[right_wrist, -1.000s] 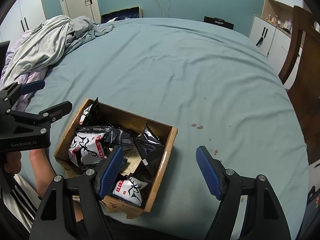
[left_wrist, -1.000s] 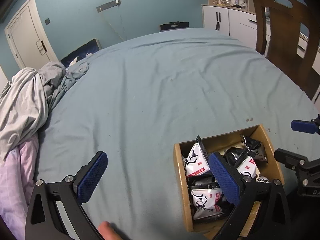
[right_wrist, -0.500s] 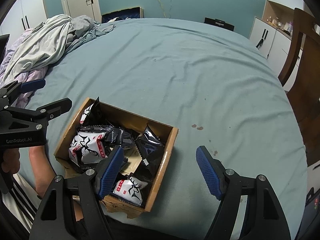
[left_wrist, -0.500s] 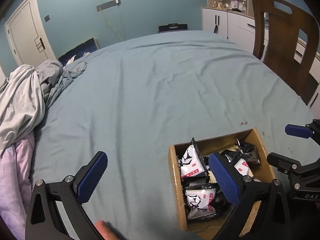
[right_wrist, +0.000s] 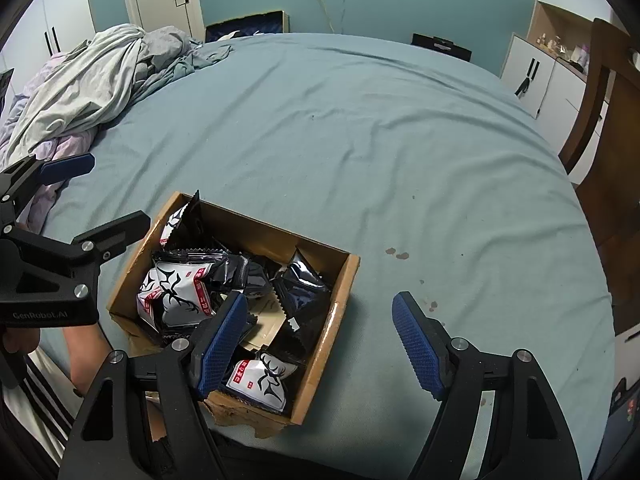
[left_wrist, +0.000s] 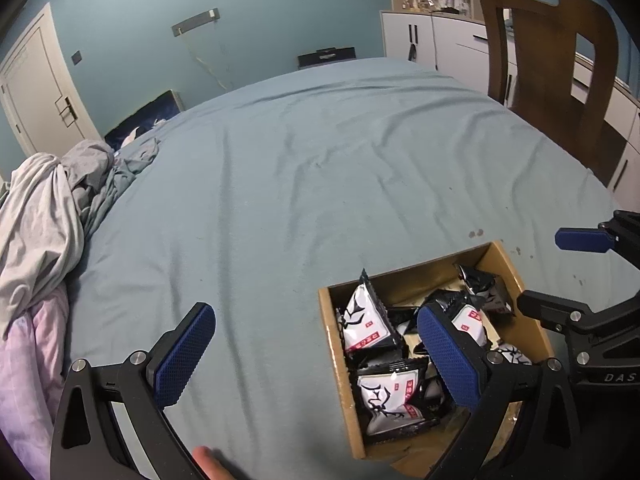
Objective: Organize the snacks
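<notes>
An open cardboard box [right_wrist: 344, 276] sits on the blue-covered bed near its front edge. It also shows in the left wrist view [left_wrist: 334, 344]. It holds several black-and-white snack packets [right_wrist: 176, 292], also seen in the left wrist view [left_wrist: 366, 326]. My left gripper [left_wrist: 316, 356] is open and empty, with its right finger above the box. My right gripper [right_wrist: 320, 340] is open and empty, with its left finger over the box's near corner.
A heap of grey and pink bedding [right_wrist: 88, 88] lies at the far left of the bed. A wooden chair [left_wrist: 552, 64] and white cabinets [left_wrist: 432, 44] stand to the right. The blue sheet [right_wrist: 360, 128] stretches beyond the box.
The left gripper has drawn back and up a little, so the box sits lower and smaller in its view. The right gripper has barely moved. Both stay open.
</notes>
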